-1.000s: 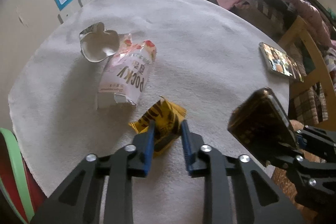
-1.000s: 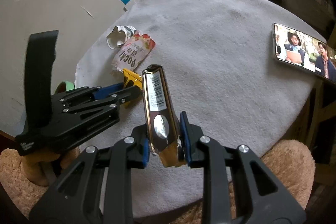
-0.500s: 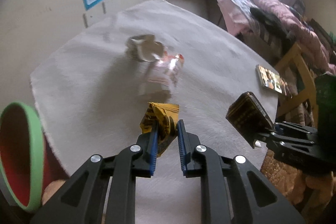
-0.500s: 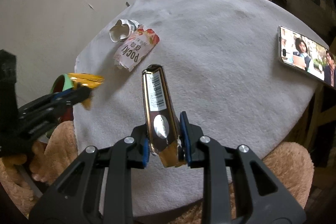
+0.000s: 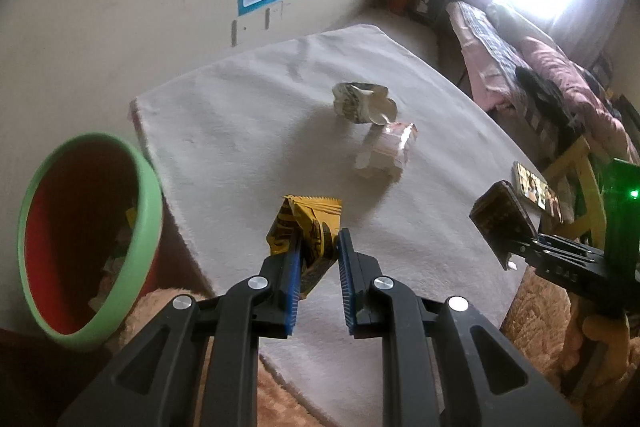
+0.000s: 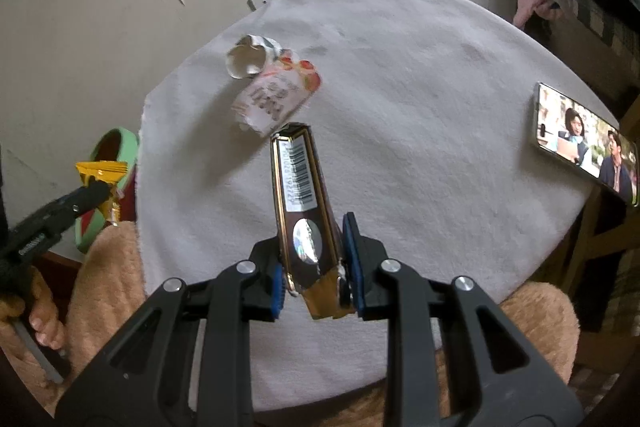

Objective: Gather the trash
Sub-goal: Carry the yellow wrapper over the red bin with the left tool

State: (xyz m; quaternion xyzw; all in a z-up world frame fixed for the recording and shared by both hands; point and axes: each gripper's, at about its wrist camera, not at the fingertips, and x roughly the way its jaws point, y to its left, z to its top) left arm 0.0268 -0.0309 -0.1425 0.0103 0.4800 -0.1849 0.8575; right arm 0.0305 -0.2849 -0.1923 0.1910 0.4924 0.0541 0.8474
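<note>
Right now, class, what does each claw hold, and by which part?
Left claw: yellow wrapper, by its lower end. Right claw: brown box, by its near end.

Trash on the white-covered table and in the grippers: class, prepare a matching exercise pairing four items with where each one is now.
Items:
1. yellow crinkled wrapper
2. brown and gold flat box
3. pink and white snack pouch
4. smartphone with lit screen

Places:
A. lying on the table near its right edge
B. between the pads of the right gripper
C. lying on the table beside a crumpled white paper cup
D. between the pads of the left gripper

Pairs: 1-D, 2-B, 3-C, 4-A
</note>
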